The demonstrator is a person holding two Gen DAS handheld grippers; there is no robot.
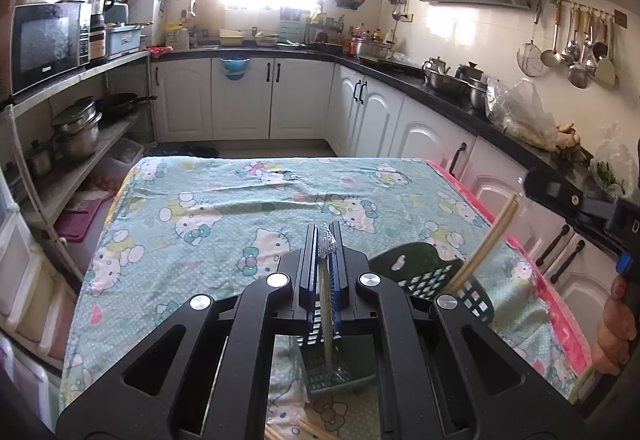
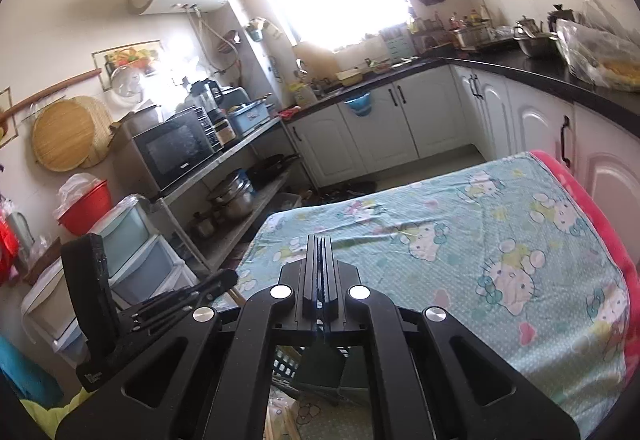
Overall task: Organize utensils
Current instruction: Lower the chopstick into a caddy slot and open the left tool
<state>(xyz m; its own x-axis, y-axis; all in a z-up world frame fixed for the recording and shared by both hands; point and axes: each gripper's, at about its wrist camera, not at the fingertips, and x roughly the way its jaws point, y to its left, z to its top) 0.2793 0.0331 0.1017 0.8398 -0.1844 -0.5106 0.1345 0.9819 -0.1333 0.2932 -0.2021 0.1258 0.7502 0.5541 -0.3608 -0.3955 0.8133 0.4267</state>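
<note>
Covering the bench (image 1: 224,207) is a pale green cartoon-cat cloth, with a pink layer showing along its right edge. On the cloth near its front stands a dark green slotted utensil basket (image 1: 416,272), seen in the left wrist view partly behind the left hand-held gripper (image 1: 326,240). That gripper's jaws are pressed together on a thin pale chopstick (image 1: 328,336), which hangs down between them with its lower end inside the basket. To the right in the same view, the right hand-held gripper (image 1: 524,185) reaches in from the edge, held by a hand (image 1: 614,332); a pair of pale chopsticks (image 1: 486,242) slants from near its tip down into the basket, though the grip itself cannot be made out there. In the right wrist view the right hand-held gripper (image 2: 319,240) has its jaws pressed together. More chopsticks (image 1: 310,430) lie on the cloth at the bottom edge.
</note>
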